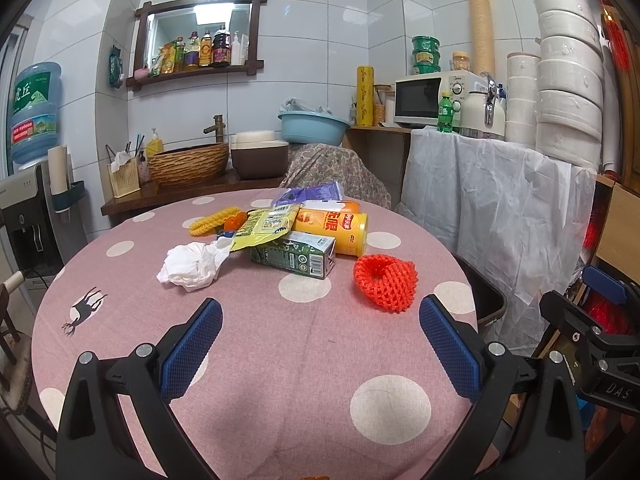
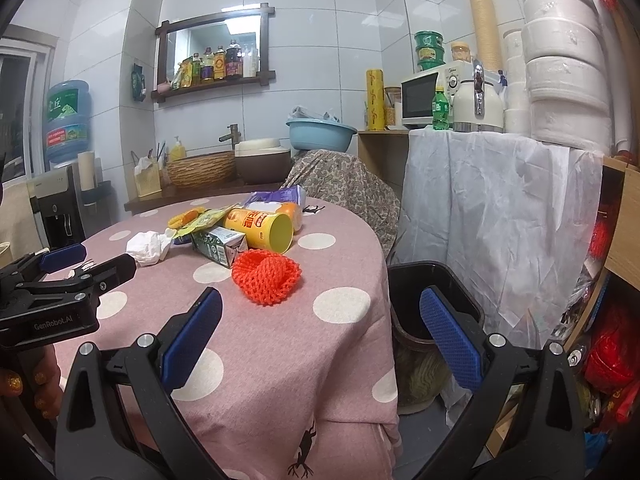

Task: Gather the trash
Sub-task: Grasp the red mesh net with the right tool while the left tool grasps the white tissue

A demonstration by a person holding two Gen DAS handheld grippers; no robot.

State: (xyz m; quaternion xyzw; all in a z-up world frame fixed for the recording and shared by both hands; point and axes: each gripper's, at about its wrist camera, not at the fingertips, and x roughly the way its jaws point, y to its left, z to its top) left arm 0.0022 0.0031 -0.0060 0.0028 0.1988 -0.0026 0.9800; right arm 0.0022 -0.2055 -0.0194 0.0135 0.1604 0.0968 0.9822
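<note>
Left wrist view looks across a round desk (image 1: 280,340) with a pink cloth and big white dots. The left gripper (image 1: 320,340) sits low in the middle of the frame. Its jaws are spread wide with nothing between them, and its blue pads (image 1: 192,350) hang over the cloth.

A pile of trash lies in the middle of the frame. A crumpled white tissue (image 1: 192,266) is on the left of the pile. A green carton (image 1: 294,256) lies on its side just right of the tissue. A yellow chip can (image 1: 336,226) lies on its side behind the carton, touching it. A yellow wrapper (image 1: 264,226) rests on top of both. A purple wrapper (image 1: 310,194) is at the back. A yellow foam net (image 1: 216,220) is at the left of the pile. A red foam net (image 1: 386,282) lies alone, right of the pile and closest to the jaws.

Right wrist view shows the right gripper (image 2: 320,340) low in the frame, at the desk's right edge. Its jaws are spread wide too and hold nothing. A black trash bin (image 2: 436,280) stands on the floor just beside the desk, lower right of the middle. The red foam net is near the middle of this frame, with the rest of the pile behind it. The left gripper shows at the left edge.
</note>
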